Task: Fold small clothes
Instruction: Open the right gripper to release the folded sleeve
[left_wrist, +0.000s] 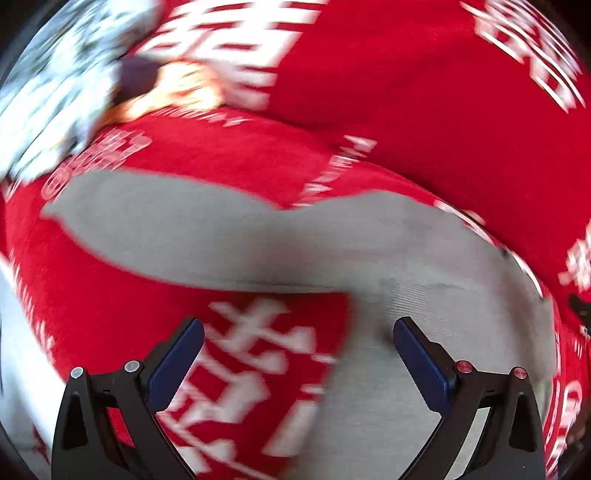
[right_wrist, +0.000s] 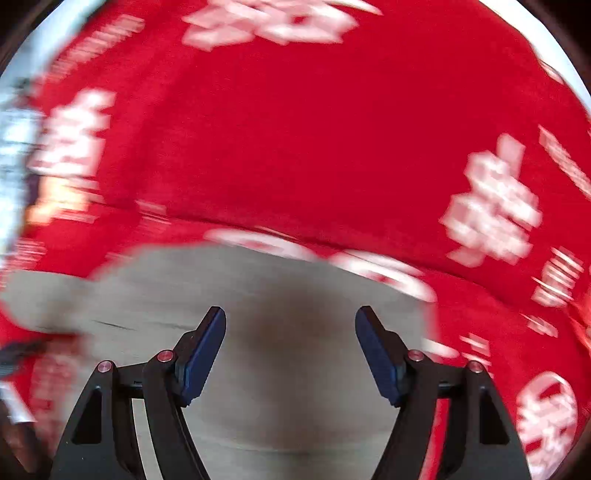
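Both views are blurred; the left gripper (left_wrist: 298, 332) stands wide open and empty over the grey garment (left_wrist: 229, 243), which lies mid-frame on the red printed cloth (left_wrist: 424, 110); the right gripper (right_wrist: 290, 320) likewise gapes empty above grey fabric.

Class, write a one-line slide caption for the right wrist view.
Right gripper, jaws open and empty, above a grey garment lying on a red cloth with white print.

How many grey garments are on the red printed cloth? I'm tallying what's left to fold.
1: a plain grey fabric garment lies on the red cloth with white print, just ahead of both open grippers. Blur hides detail, and a patterned heap at the far left could cover more.
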